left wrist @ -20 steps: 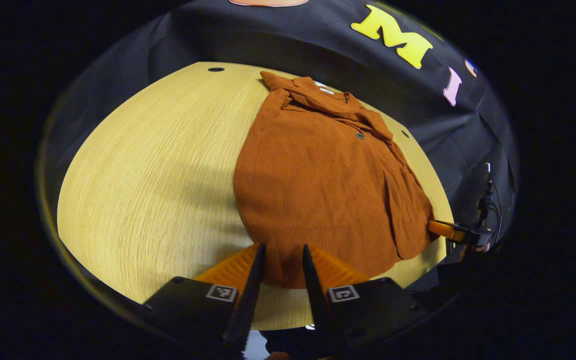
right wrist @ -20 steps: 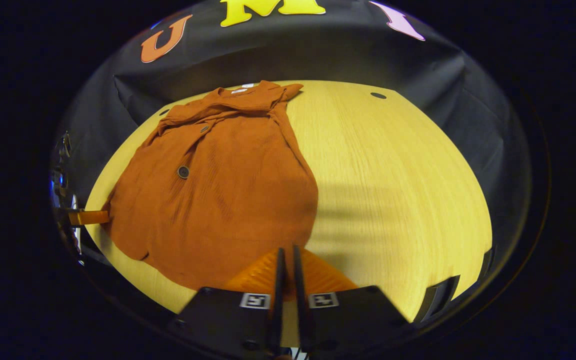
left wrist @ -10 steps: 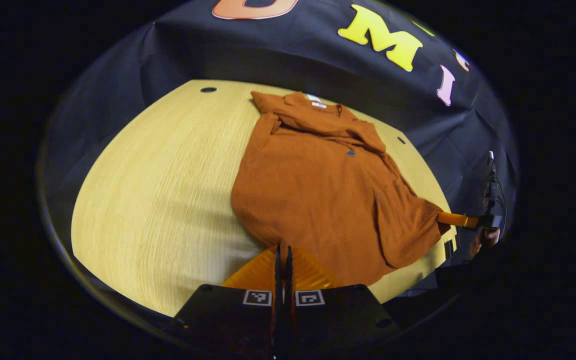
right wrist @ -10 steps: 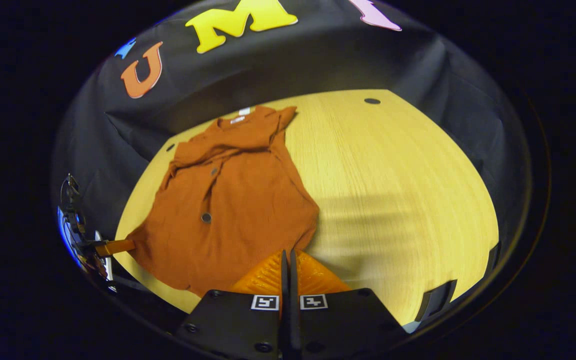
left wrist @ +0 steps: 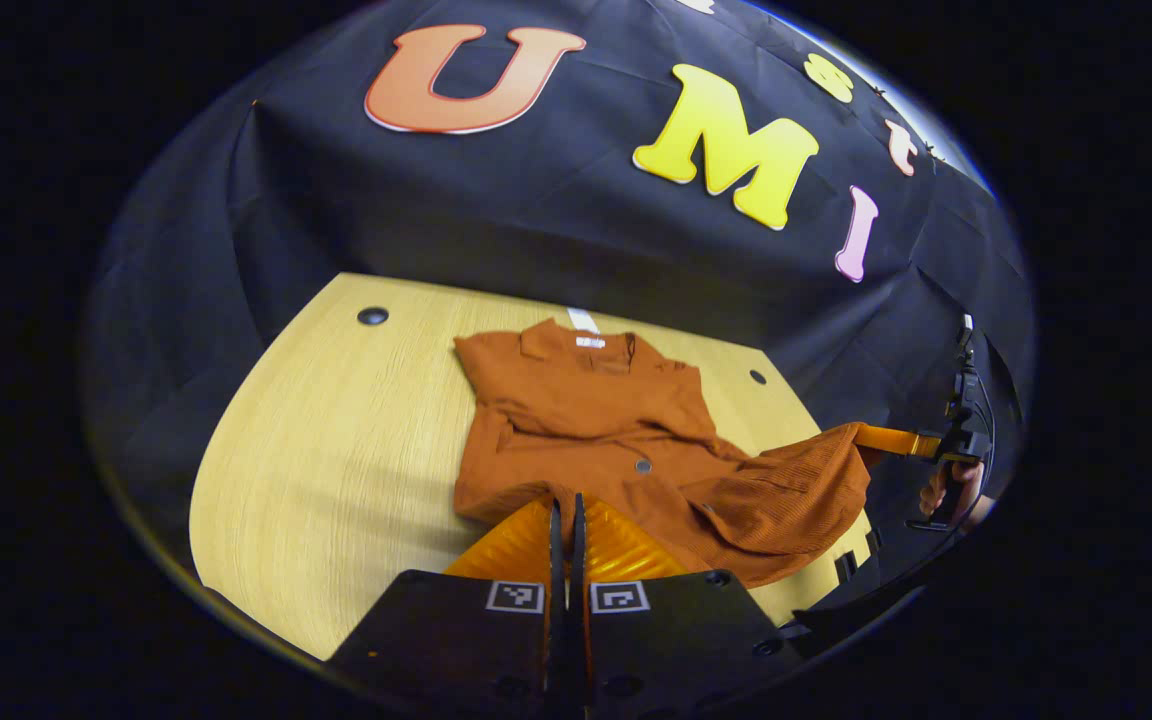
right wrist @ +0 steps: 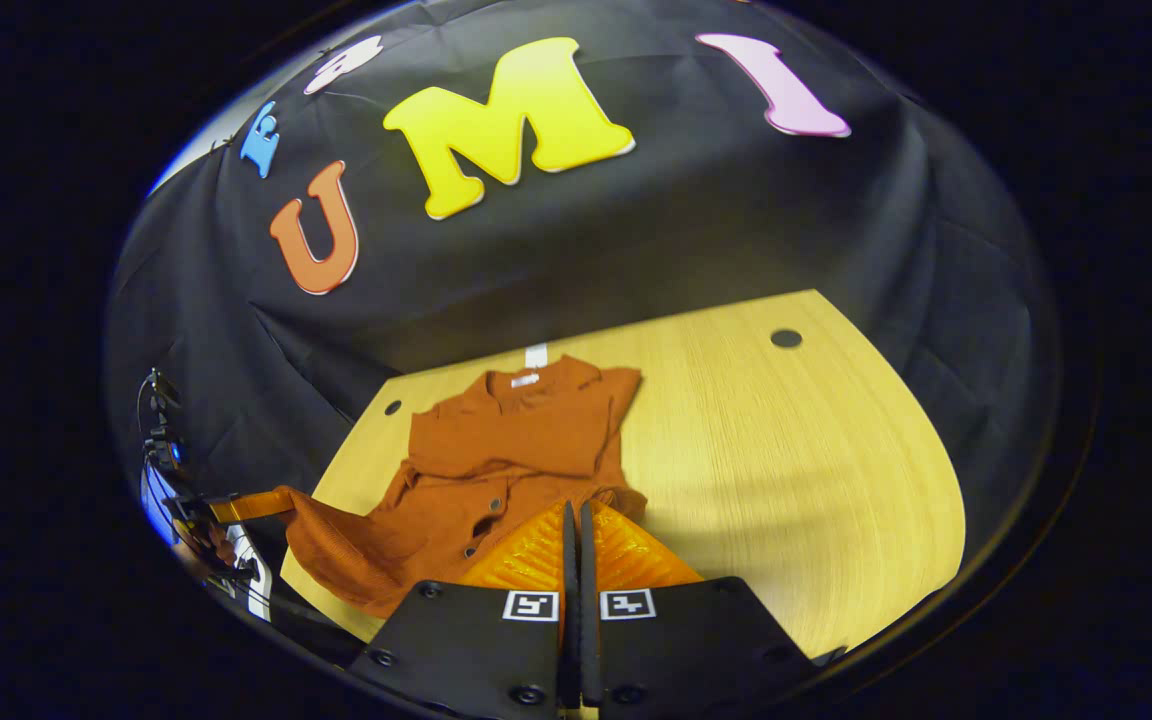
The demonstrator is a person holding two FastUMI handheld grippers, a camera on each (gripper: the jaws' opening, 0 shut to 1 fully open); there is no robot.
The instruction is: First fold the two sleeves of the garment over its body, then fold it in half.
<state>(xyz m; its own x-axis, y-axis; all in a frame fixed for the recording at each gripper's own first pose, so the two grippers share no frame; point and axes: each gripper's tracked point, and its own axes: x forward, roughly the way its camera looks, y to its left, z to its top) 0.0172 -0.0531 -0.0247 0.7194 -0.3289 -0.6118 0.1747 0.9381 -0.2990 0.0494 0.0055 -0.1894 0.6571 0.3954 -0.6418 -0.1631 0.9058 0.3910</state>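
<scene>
step: we judge the half-fold in hand, sleeves already over the body | left gripper (left wrist: 563, 520) and right gripper (right wrist: 578, 525) each pinched on the hem, apparently | garment (left wrist: 596, 420) on table (left wrist: 336, 420), hem lifted at 6 o'clock | next: carry hem toward collar at 12 o'clock, level
</scene>
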